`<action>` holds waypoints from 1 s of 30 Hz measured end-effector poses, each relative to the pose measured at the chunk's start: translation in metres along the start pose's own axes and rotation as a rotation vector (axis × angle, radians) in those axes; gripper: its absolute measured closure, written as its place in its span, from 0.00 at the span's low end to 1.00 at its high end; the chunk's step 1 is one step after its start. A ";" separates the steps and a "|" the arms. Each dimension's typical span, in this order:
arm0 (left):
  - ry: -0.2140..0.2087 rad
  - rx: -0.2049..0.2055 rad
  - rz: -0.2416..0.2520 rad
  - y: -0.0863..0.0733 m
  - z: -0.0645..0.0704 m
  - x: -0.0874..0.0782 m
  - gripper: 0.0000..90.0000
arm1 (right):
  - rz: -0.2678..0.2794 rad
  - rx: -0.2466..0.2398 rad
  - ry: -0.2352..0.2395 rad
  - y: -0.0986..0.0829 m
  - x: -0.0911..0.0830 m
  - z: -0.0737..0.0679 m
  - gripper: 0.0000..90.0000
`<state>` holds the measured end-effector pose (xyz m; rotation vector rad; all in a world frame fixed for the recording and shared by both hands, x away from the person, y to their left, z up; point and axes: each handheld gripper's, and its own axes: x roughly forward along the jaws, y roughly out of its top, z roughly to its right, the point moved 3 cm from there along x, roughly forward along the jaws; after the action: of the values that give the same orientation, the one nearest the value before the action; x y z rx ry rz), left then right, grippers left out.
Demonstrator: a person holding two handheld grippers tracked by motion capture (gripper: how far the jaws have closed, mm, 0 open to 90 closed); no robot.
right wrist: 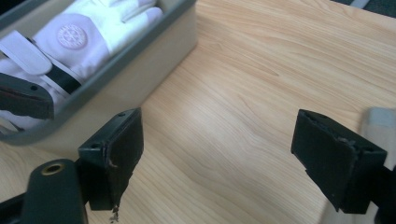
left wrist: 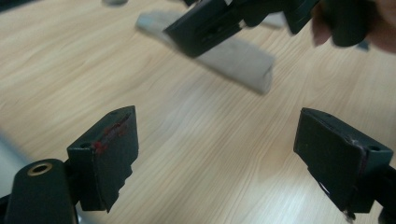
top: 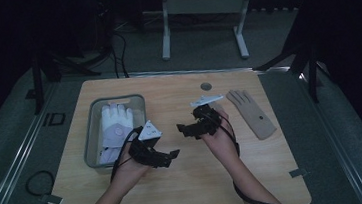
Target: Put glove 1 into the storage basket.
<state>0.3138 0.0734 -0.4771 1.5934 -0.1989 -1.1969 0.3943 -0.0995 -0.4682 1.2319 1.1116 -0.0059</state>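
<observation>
Two grippers hover over the wooden table (top: pixel 186 182), neither holding anything. Left gripper (top: pixel 173 154): jaws spread wide apart, nothing btwn them but bare wood. Right gripper (top: pixel 181 128): jaws also wide apart, empty, tips facing the left gripper's, a small gap btwn the two.

Tan glove (top: pixel 251 113) lies flat on the table just beyond the right gripper's outer side, apart from it, not touched. Long axis runs roughly away from the person, fingers pointing to the far edge, cuff toward the near edge and angled slightly outward. In the left gripper view the glove (left wrist: pixel 243 63) sits ahead of the jaws, behind the right gripper.

Grey bin (top: pixel 91 136) is just beside the left gripper's outer side, w/ a white glove (top: pixel 115 121) inside, fingers pointing to the far edge. In the right gripper view the bin (right wrist: pixel 154 44) sits ahead-left of the jaws.
</observation>
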 end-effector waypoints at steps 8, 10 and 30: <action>0.003 -0.011 0.095 -0.004 0.010 0.015 0.15 | 0.009 0.013 -0.031 -0.016 -0.010 0.016 0.18; -0.002 -0.004 0.108 -0.008 0.014 0.021 0.15 | 0.005 0.023 -0.034 -0.023 -0.012 0.021 0.18; -0.006 -0.005 0.124 -0.054 0.033 0.057 0.14 | -0.004 -0.009 -0.021 -0.087 -0.009 0.054 0.15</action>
<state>0.2928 0.0371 -0.5513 1.5503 -0.2935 -1.1054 0.3778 -0.1790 -0.5309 1.2190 1.0945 -0.0168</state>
